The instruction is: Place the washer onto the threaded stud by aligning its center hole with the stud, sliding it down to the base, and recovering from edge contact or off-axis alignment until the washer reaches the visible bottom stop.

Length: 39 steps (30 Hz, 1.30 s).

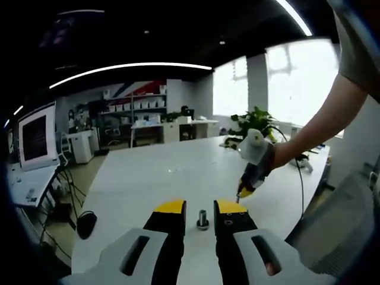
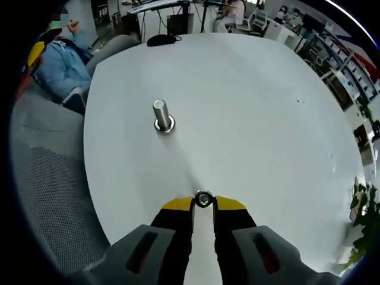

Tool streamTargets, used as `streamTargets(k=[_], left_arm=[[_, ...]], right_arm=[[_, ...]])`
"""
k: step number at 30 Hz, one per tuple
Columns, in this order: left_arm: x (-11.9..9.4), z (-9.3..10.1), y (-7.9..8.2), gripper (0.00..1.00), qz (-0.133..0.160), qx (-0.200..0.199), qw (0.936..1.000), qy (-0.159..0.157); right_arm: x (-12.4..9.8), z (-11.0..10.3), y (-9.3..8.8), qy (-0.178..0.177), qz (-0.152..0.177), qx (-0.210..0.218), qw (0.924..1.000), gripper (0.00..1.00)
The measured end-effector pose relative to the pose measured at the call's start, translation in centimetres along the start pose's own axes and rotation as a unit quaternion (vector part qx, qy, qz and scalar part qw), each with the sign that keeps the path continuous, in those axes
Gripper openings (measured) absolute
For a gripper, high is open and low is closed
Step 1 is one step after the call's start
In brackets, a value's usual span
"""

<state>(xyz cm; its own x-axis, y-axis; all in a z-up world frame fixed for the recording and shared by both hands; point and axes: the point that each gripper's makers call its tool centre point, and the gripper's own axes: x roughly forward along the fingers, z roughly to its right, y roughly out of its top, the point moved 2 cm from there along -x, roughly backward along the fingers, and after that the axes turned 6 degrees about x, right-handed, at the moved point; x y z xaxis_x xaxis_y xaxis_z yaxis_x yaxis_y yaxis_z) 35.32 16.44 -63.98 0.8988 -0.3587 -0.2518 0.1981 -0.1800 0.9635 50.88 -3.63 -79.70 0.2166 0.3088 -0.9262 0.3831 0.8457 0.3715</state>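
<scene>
Washer is pinched flat between the yellow tips of the right gripper, held above the white table. Left and beyond it, the stud stands upright on its base, well apart from the washer. In the left gripper view, the left gripper has its jaws apart with the stud standing between them; the right gripper hovers nearby, held by a hand.
</scene>
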Motion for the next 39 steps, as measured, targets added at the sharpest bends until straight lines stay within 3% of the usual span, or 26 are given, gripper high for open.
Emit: streamTargets(k=[32,39], left_arm=[[0.0,-0.1,-0.2,0.16,-0.007,0.002,1.0,0.003],[0.0,-0.2,-0.3,0.16,-0.008,0.003,1.0,0.005]], right_arm=[[0.7,0.3,-0.7,-0.001,-0.001,0.001,1.0,0.2],[0.9,-0.2,-2.1,0.004,-0.006,0.008,0.9999,0.2]])
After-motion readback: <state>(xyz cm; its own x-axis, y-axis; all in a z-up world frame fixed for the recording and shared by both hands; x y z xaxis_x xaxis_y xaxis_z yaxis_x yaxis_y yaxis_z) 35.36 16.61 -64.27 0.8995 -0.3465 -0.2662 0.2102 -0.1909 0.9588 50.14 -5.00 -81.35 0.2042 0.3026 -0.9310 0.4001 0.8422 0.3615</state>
